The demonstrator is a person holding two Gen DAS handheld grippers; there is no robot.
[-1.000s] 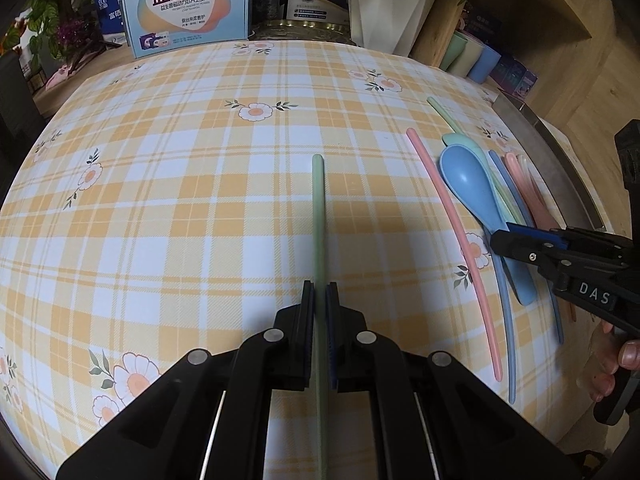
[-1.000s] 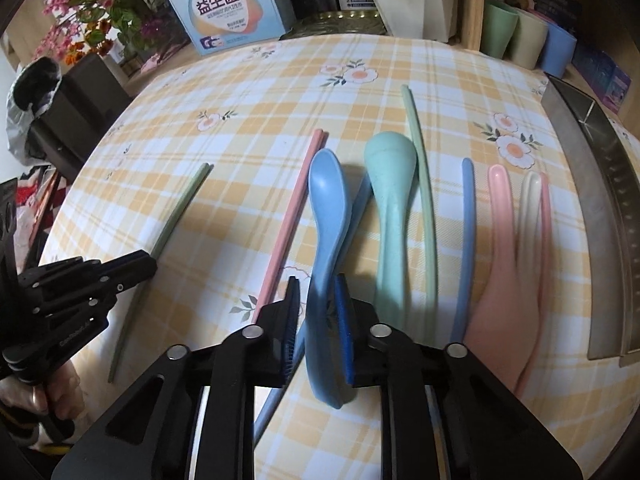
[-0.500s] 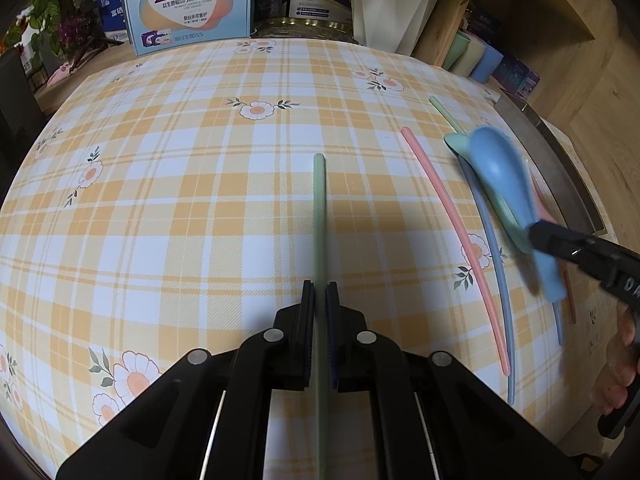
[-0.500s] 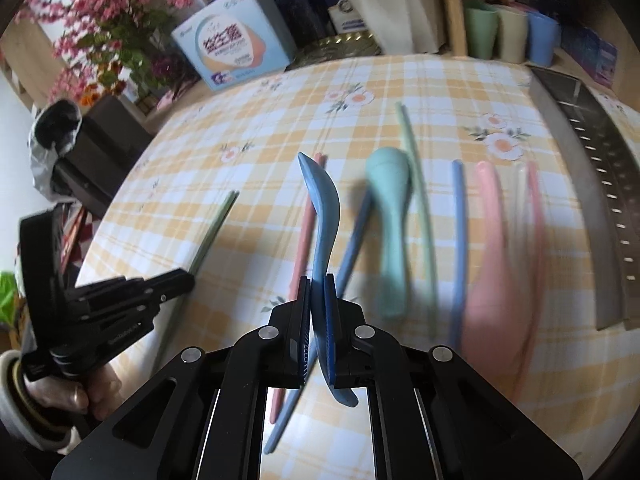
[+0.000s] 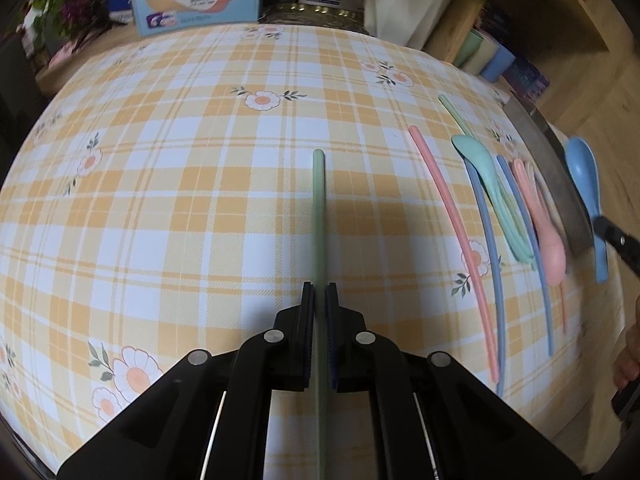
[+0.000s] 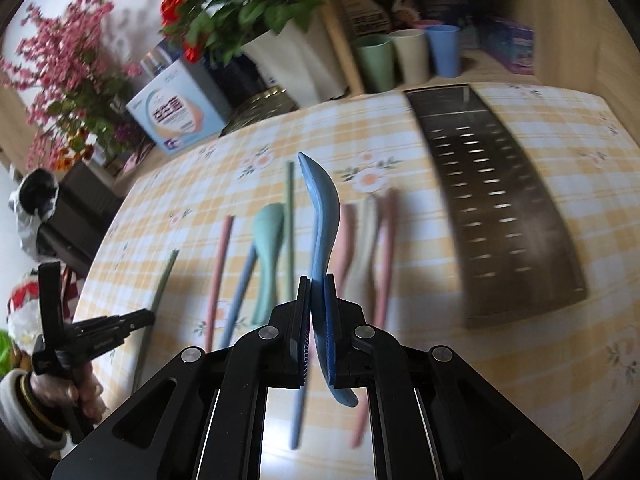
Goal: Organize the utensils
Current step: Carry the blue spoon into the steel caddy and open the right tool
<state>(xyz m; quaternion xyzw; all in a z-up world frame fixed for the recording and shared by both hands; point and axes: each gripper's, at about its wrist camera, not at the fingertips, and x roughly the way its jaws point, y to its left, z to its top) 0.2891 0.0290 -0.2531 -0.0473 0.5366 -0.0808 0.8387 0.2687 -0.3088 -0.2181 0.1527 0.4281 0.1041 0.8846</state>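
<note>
While the left gripper (image 5: 319,296) clamped a green chopstick (image 5: 319,208) lying on the checked tablecloth (image 5: 192,208), the right gripper (image 6: 317,292) pinched a blue spoon (image 6: 322,216). That spoon hung above the other utensils, beside the metal tray (image 6: 500,200).

A: Left view's sharp, soft daylight, faint shadow on the tabletop (image 5: 200,220) under the tool (image 5: 319,300). Edges bulge.

B: Right one's smeared, the flowers (image 6: 224,4) and metal tray (image 6: 500,208) blurred.
</note>
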